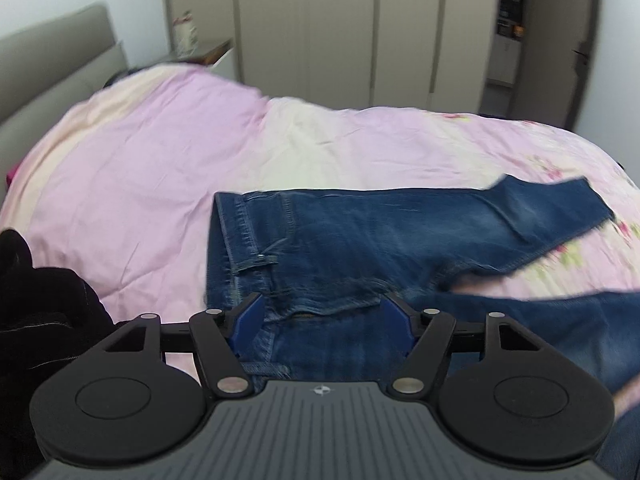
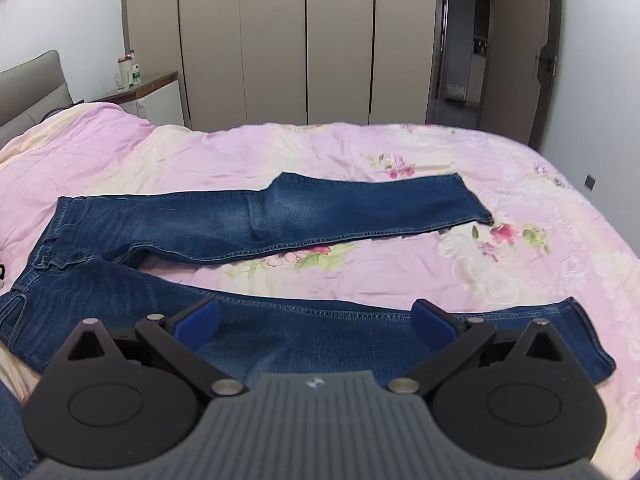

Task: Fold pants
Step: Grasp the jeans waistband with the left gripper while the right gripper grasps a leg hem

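A pair of blue jeans [image 1: 360, 232] lies spread on the pink duvet, waistband to the left and both legs running right. My left gripper [image 1: 323, 322] is open over the waistband and hip area, its blue pads apart with denim showing between them. In the right wrist view the jeans [image 2: 240, 216] lie with their legs splayed in a V. My right gripper [image 2: 316, 320] stands wide open above the near leg, a little short of its hem. Neither gripper's pads press on the cloth.
The pink floral duvet [image 2: 500, 184] covers the whole bed. A black garment [image 1: 44, 312] lies at the left edge. A grey headboard [image 1: 52, 60] and a nightstand [image 2: 148, 88] with bottles stand at the far left. Beige wardrobe doors [image 2: 280, 40] line the back.
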Demonstrator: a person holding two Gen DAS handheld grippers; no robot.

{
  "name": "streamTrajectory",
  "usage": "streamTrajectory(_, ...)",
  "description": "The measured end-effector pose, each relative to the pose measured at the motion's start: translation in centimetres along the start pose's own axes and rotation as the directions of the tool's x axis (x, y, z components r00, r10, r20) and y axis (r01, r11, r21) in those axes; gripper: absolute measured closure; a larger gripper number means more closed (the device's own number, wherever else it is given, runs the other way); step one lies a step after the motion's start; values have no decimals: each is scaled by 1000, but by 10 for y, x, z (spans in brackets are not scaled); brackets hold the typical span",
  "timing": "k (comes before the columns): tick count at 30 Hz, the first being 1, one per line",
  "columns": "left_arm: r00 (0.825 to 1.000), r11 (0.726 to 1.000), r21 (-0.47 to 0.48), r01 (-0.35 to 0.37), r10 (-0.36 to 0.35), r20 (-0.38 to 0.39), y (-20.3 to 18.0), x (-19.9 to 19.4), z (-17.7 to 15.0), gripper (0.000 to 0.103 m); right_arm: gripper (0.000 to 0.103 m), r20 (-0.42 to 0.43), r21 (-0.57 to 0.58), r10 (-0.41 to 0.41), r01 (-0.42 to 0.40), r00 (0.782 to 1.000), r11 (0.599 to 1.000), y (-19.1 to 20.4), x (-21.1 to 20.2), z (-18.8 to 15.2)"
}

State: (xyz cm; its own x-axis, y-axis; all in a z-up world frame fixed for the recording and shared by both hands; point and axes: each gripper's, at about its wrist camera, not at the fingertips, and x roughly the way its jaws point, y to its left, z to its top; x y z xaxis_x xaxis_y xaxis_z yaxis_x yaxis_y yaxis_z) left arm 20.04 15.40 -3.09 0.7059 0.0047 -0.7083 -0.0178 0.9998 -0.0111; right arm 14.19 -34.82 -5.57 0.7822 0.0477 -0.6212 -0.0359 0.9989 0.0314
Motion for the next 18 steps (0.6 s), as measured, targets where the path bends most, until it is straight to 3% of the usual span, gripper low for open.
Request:
streamTrajectory(4, 998, 994, -113, -12, 5, -64, 43, 69, 19, 26, 5, -28, 3, -3, 3, 1000, 1000, -17, 58, 22)
streamTrajectory(8, 992, 970, -241, -41, 11, -123, 78, 136, 33, 26, 5, -42, 37, 13, -11, 999, 999, -44, 124, 47)
streamTrajectory(11, 989, 964, -252, -82, 49, -137, 90, 173, 43, 26, 5, -72, 73, -1, 6, 997, 997, -71, 176, 66)
streamTrajectory(14, 988, 960, -255, -117, 88, -124, 98, 201, 57, 26, 6, -85, 96, -50, 58, 995, 994, -108, 227, 86)
streamTrajectory(18, 991, 953, -289, -93, 61, -117, 106, 232, 72, 26, 12, -107, 179, -178, 196, 978, 964, -174, 287, 108)
